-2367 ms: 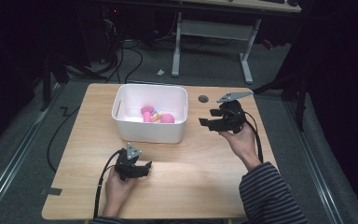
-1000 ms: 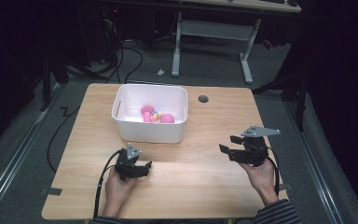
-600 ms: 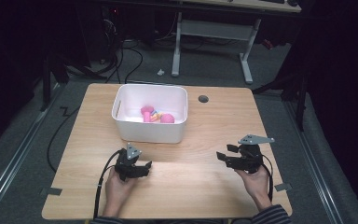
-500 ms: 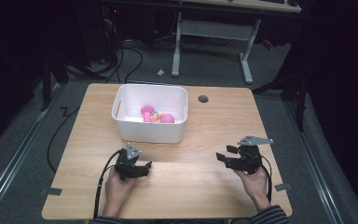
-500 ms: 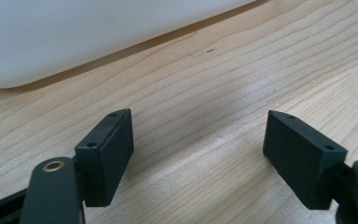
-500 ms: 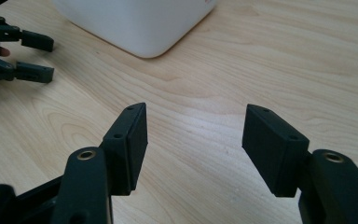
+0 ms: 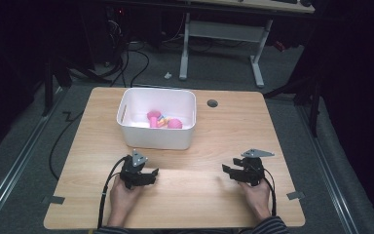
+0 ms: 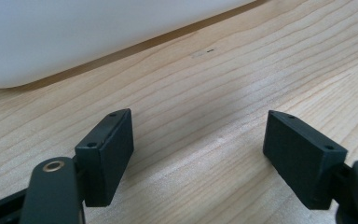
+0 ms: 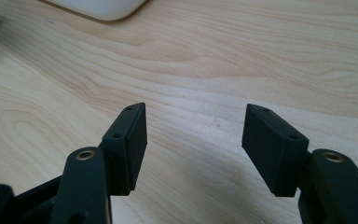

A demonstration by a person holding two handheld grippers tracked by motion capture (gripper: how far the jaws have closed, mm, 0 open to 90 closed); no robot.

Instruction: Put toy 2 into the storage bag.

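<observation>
From the high view, a white bin point(image 7: 157, 119) sits on the far middle of the wooden table point(image 7: 195, 204), its long side running left to right across the table. Inside it lie pink toys point(image 7: 164, 121) with a bit of yellow and orange among them, gathered toward the bin's right half; their exact shapes are too small to tell. A small round hole point(image 7: 212, 103) in the tabletop lies just right of the bin.

The left gripper point(image 7: 146, 174) rests low on the near left of the table, held by the left hand point(image 7: 121, 200), and points toward the right and slightly away from the person. The right gripper point(image 7: 230, 170) rests on the near right in the right hand point(image 7: 255, 195) and points left, toward the other gripper. The two are well apart, with bare wood between them, and both lie nearer the person than the bin.

The left gripper view adds what the high view cannot: its jaws stand wide apart with nothing between them, hovering close over the wood grain, and the bin's white wall point(image 8: 98, 32) fills the top left, near but not touched. The right gripper view shows its jaws also parted, empty, though this is the narrowest they go; a rounded corner of the bin point(image 9: 100, 8) sits at the top edge.
</observation>
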